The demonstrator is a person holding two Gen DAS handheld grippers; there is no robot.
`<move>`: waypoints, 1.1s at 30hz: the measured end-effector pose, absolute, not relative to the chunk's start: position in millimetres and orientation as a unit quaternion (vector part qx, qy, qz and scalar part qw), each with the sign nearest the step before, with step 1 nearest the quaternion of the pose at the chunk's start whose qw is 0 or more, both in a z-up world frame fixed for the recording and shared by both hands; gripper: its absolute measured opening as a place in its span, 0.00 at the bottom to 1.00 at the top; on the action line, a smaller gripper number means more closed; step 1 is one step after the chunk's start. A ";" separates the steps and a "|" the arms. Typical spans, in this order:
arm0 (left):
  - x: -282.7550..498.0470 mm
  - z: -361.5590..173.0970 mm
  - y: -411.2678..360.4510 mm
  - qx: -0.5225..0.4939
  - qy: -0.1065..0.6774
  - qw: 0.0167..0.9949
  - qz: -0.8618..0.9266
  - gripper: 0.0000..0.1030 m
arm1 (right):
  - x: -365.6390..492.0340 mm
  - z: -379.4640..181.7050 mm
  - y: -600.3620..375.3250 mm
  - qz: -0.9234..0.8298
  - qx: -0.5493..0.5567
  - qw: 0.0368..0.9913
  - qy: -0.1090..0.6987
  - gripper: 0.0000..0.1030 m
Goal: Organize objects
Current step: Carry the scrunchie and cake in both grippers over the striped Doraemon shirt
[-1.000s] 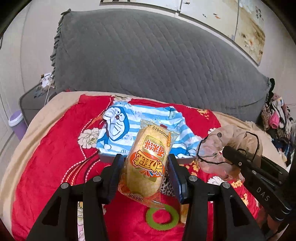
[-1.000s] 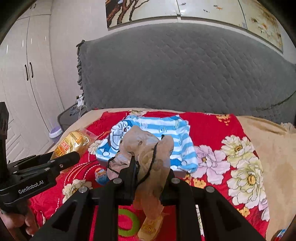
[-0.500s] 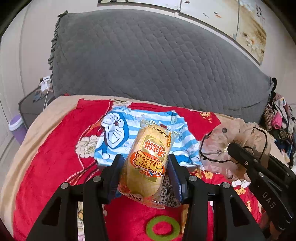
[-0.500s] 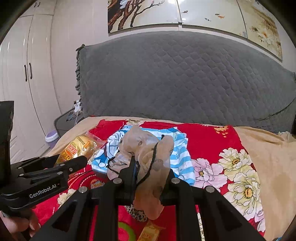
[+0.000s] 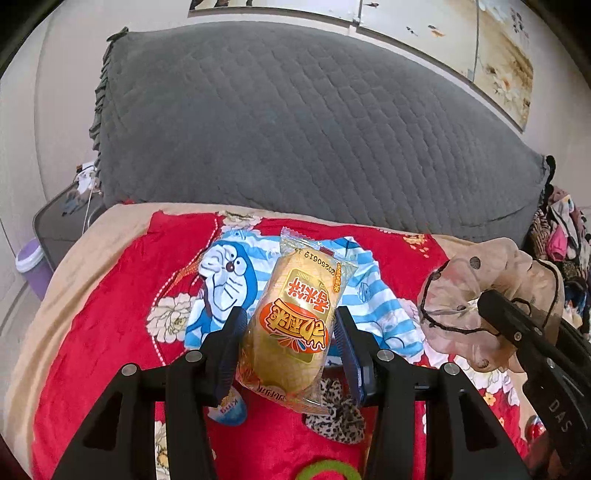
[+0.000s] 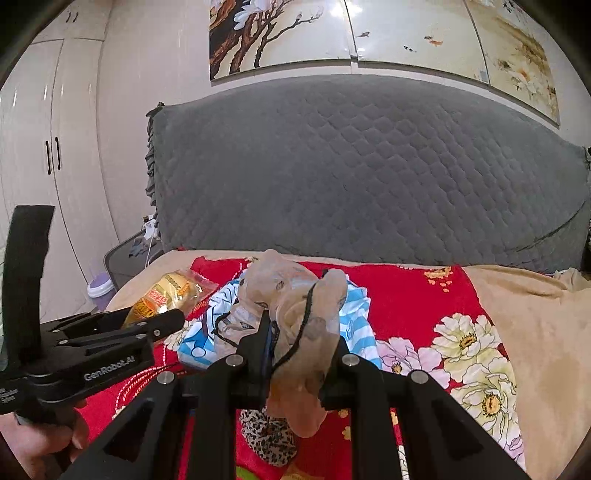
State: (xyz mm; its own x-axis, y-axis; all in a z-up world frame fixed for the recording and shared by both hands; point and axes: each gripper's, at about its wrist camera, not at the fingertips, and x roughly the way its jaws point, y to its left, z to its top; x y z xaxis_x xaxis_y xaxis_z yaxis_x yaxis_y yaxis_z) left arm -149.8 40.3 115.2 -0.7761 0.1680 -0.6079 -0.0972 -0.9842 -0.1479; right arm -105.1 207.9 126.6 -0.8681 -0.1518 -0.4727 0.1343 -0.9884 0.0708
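In the left wrist view, the left tongs [image 5: 290, 343] are clamped on a yellow plastic-wrapped snack packet with an orange label [image 5: 293, 325], their blue-padded fingers [image 5: 231, 345] pressing its two sides; the packet is held above the bed, its crimped end pointing to the far side. Nearest on the bed, at the lower edge, lies a green ring [image 5: 327, 470], partly cut off. Just past it sit a small blue-and-white egg-shaped item [image 5: 227, 408] on the left and a leopard-print fabric scrunchie [image 5: 338, 419] on the right, both on the red floral blanket [image 5: 107, 317]. To the right, the right tongs [image 5: 491, 302] enter from the near right corner.

In the right wrist view, the right tongs [image 6: 299, 332] are closed tight on a sheer beige dotted fabric piece with black cord trim [image 6: 306, 321], which bunches above the fingers and hangs down below them, lifted clear of the bed. At the near left a hand [image 6: 35, 439] grips the handle of the left tongs.

Farther on, a blue-and-white striped cartoon-cat shirt [image 5: 229, 280] is spread flat on the blanket. Beyond it rises the grey quilted headboard cover [image 5: 295, 129], with painted wall panels [image 6: 332, 33] above. At the far left stand a dark bedside stand [image 5: 61, 221] and a small purple bin [image 5: 31, 260].
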 end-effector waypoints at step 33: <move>-234.5 107.7 44.4 -0.325 -0.040 0.074 0.942 0.48 | -168.8 137.2 205.3 -0.976 0.198 0.091 -0.015 0.18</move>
State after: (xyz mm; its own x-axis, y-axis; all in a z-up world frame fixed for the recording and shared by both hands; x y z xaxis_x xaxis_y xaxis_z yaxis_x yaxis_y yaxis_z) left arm -234.5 44.4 107.7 -0.7777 0.1652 -0.6066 -0.1132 -0.9859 -0.1234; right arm -168.8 205.3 137.2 -0.9052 -0.1840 -0.3831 0.1718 -0.9829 0.0661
